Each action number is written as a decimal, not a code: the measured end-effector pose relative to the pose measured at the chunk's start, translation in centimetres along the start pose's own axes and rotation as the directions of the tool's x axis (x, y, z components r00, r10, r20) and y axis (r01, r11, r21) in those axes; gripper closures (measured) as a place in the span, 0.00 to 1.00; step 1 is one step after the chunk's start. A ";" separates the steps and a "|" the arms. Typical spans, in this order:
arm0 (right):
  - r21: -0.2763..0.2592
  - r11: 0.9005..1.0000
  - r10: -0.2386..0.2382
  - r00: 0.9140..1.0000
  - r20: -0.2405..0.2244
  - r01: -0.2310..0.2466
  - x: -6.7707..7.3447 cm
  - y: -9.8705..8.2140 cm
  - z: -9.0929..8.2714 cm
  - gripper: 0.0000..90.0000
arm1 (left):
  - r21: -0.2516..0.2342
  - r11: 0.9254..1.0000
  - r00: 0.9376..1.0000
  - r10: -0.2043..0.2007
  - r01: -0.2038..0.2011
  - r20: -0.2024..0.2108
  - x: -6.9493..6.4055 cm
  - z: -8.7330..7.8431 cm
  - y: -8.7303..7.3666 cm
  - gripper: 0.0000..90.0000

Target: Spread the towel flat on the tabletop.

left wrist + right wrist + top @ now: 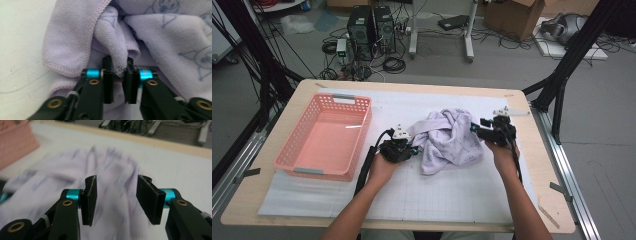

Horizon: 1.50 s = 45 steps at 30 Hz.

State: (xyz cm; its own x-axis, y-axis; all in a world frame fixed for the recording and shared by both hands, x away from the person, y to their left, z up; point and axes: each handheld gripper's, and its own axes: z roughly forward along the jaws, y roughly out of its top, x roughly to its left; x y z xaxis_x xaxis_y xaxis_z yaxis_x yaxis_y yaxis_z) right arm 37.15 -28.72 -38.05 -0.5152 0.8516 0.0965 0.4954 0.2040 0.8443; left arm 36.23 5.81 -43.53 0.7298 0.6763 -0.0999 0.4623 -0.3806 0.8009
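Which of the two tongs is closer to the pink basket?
Left. The left tongs sit just right of the basket, pinching a fold of the towel. The right tongs are open at the towel's far side.

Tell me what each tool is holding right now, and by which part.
The left tool pinches a raised fold of the crumpled lilac printed towel, near its stitched hem. The right tool stands open above the towel, holding nothing.
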 end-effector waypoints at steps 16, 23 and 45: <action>0.121 0.980 -0.116 0.946 -0.302 0.159 5.3 -7.9 -1.2 0.91 | -0.026 1.000 1.000 -0.009 0.009 0.017 -0.9 -2.4 -1.0 0.95; 0.149 0.967 -0.168 0.956 -0.239 0.208 8.2 -7.1 2.5 0.66 | -0.044 0.998 0.999 -0.034 0.034 0.005 -1.6 -3.0 -0.6 0.95; 0.101 0.985 -0.123 0.980 -0.159 0.140 1.1 -10.6 -8.3 0.97 | -0.078 0.995 0.994 -0.048 0.055 0.095 -6.4 -7.8 -5.9 0.95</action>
State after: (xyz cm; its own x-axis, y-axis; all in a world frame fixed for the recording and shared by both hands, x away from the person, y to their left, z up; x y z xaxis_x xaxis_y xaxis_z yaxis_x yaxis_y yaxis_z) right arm 25.50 -33.92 -42.51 -0.6768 0.7324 0.0748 0.4866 0.3689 0.7919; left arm 24.94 8.62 -43.04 0.7516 0.6306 -0.1937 0.4613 -0.2925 0.8377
